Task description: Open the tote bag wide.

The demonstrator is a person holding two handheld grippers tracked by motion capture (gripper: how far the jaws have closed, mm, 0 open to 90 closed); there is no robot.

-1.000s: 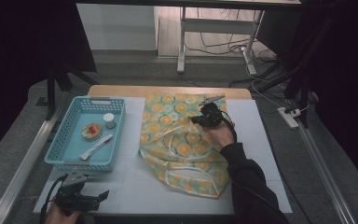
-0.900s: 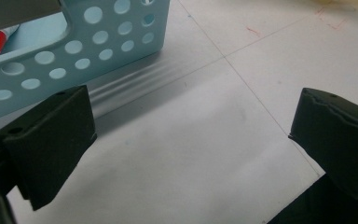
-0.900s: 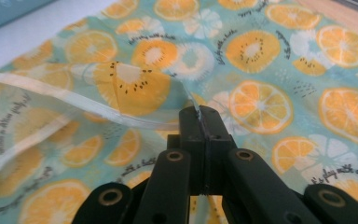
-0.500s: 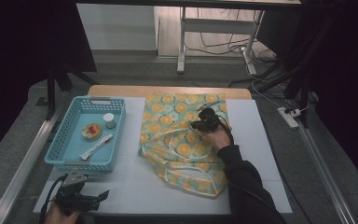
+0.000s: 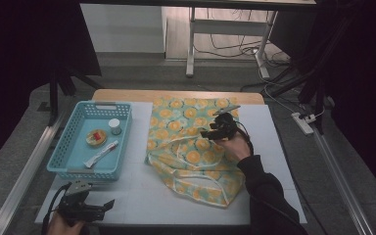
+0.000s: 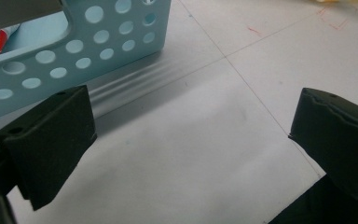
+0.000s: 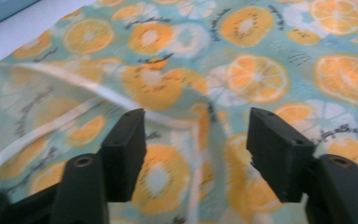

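Right tool (image 5: 214, 131), jaws apart, hovers over the orange-print cloth (image 5: 186, 147), seemingly to pinch its white hem; left tool (image 5: 95, 208) idles open beside the basket (image 5: 63, 164).

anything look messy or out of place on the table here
The orange-print cloth lies rumpled, its near end bunched with white trim looping loose, under the open right gripper. The items in the blue basket look tidy.

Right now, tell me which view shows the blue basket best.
The high view: the blue basket sits whole at the table's left, with its contents visible inside. The left gripper view catches just a corner of its perforated wall, beyond the open left gripper. The right gripper view looks at the orange-print cloth instead.
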